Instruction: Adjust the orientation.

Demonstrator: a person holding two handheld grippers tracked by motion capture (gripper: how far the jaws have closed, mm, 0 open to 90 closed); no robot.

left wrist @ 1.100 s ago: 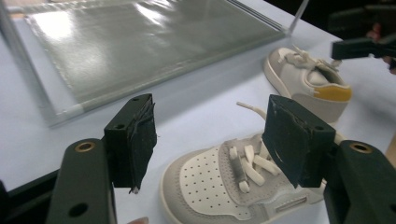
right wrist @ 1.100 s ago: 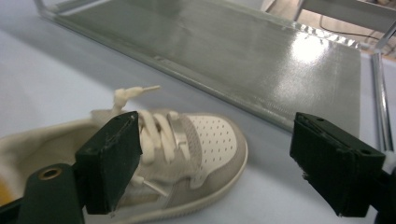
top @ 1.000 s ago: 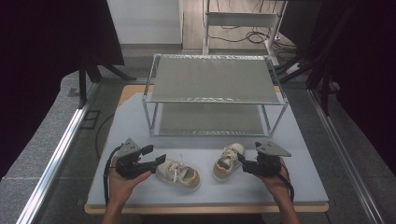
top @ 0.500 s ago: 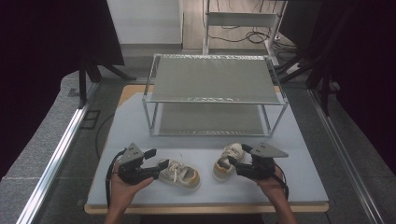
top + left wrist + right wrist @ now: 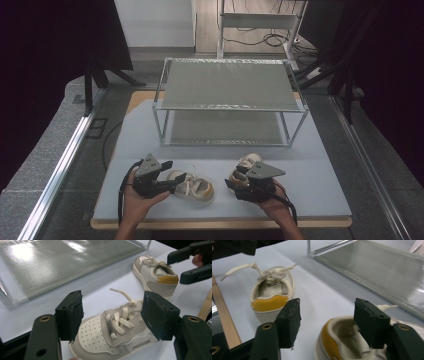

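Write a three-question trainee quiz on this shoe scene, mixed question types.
1. True or false: the left tool has its pads pressed onto the white and grey lace-up toddler sneaker.
2. Multiple choice: the two-tier metal-framed rack stands A) behind the shoes, B) between the hands, C) on the floor.
3. Fill in: the right tool hangs over the heel of the white sneaker with a ___ heel patch.

Key
1. False: the sneaker lies between open jaws, pads apart from it.
2. A.
3. Yellow; the jaws have just been closing, one pad over the shoe's opening, not yet gripping.
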